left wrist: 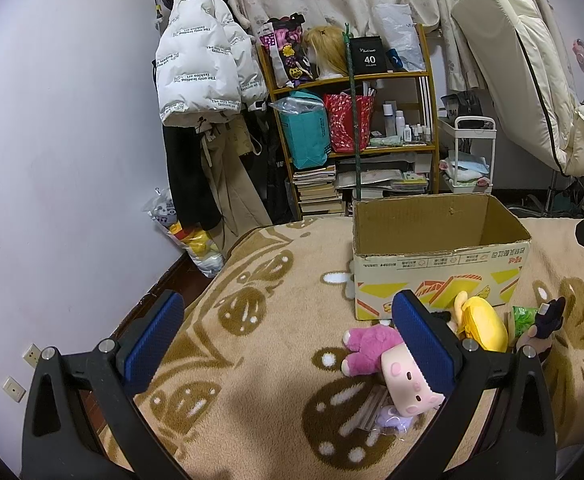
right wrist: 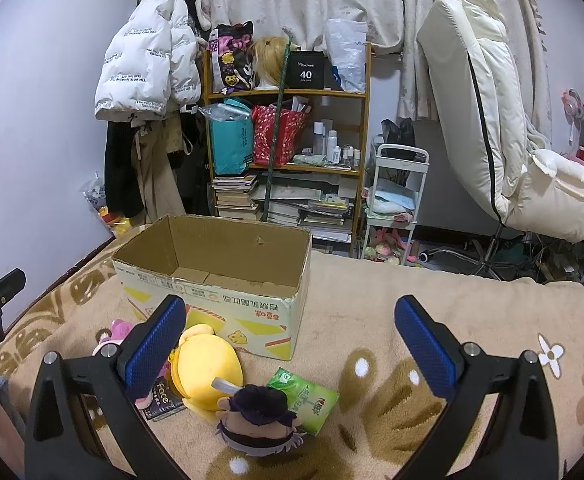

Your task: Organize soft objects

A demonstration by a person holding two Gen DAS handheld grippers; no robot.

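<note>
Bed's cluttered: both grippers (left wrist: pixel 287 344) (right wrist: pixel 289 344) gape empty, so the yellow plush (right wrist: pixel 203 372) at 7 o'clock could snag neighbours.

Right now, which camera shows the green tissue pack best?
The right wrist view: the green tissue pack lies nearly whole there, behind the purple-haired doll. The left wrist view shows only a small green corner near the yellow plush.
</note>
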